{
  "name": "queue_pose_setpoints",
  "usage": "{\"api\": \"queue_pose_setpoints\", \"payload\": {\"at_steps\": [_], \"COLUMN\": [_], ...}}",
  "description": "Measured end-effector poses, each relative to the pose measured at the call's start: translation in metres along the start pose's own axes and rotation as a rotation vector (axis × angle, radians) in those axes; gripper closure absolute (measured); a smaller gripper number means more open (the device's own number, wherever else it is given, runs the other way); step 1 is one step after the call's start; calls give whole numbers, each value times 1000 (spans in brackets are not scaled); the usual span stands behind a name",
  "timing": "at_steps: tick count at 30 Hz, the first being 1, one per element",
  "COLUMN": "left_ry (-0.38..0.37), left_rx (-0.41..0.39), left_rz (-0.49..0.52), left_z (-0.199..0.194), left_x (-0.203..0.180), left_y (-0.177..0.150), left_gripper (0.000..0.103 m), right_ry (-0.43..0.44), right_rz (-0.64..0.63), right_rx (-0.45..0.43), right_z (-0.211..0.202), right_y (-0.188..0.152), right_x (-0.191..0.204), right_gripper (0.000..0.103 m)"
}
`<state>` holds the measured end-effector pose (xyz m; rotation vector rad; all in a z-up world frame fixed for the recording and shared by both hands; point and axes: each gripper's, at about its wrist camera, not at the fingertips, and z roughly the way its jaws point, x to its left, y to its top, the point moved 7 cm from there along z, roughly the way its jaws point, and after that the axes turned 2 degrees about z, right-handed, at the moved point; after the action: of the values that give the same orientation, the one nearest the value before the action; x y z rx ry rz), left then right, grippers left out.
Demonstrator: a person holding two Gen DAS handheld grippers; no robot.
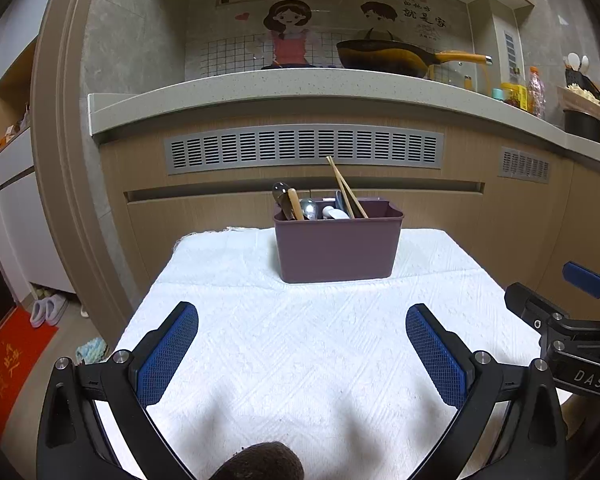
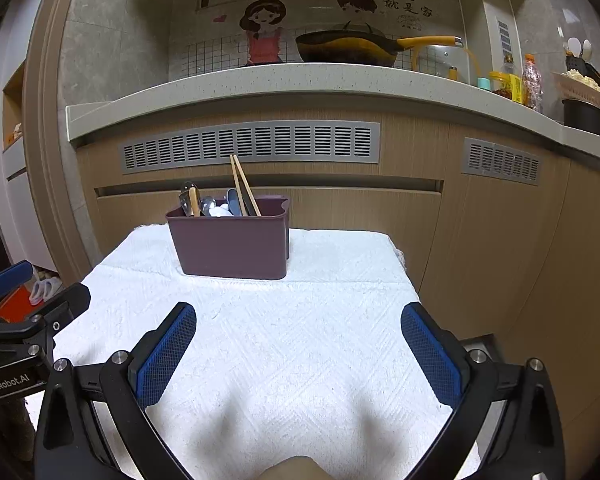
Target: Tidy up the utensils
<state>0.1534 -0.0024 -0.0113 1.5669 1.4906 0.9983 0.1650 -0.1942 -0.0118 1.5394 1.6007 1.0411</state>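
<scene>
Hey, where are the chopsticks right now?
The chopsticks stand leaning in the purple bin at the far end of the white cloth, right of the spoons.

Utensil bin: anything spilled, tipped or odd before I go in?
Nothing stands out. The purple bin stands upright on the white cloth; chopsticks lean inside it. No utensils lie loose.

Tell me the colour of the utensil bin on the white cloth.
The utensil bin is a dull purple-brown, plain with no pattern; the left wrist view shows it best.
</scene>
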Motion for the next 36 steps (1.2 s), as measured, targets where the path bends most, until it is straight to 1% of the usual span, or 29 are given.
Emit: {"api": "queue_pose_setpoints", "payload": {"at_steps": [36], "left_ry": [-1], "left_rx": [9], "left_rz": [1], "left_z": [2], "left_x": [0], "left_y": [-3], "left_gripper": [0], "right_ry": [11], "right_rz": [-11], "right_rx": [2], "right_z": [2], "right_y": [-2], "right_x": [0], "right_gripper": [1]}}
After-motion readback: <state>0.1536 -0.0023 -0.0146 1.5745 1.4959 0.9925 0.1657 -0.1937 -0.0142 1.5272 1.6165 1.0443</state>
